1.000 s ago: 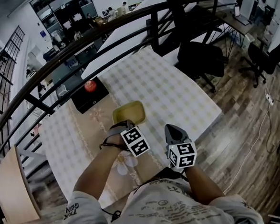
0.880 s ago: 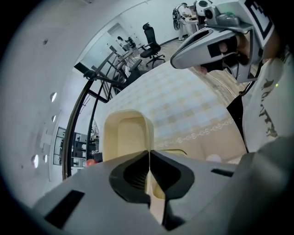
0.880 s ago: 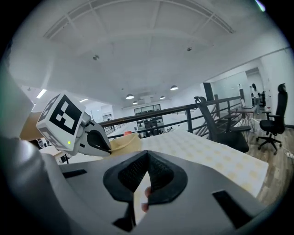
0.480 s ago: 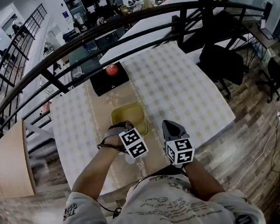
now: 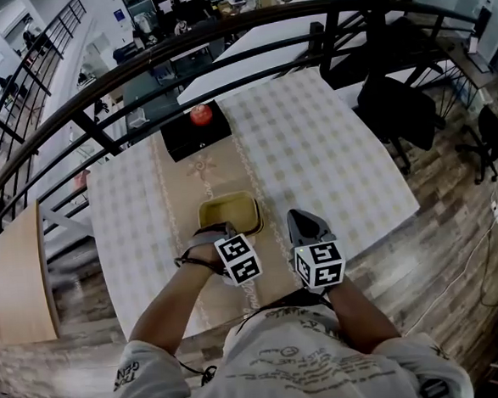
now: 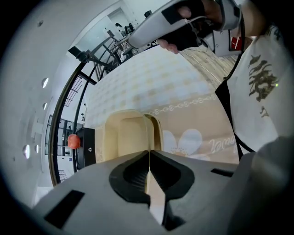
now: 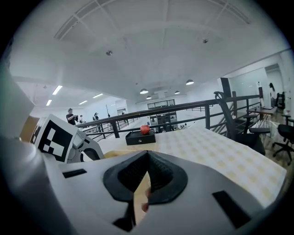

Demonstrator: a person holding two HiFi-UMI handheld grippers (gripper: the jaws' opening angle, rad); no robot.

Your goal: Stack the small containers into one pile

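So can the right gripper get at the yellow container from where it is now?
Probably yes. The right gripper hovers just right of the yellow container with nothing between them. The left gripper seems to pinch its near-left rim, leaving the right side free. The right jaws must open first.

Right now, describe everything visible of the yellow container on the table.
The yellow container is a shallow, rounded-corner rectangular tub, plastic-looking, open-topped and empty, upright on the beige table runner. A second rim at one side suggests nesting. The shut jaws of the left gripper meet its near rim; a pinch is unclear.
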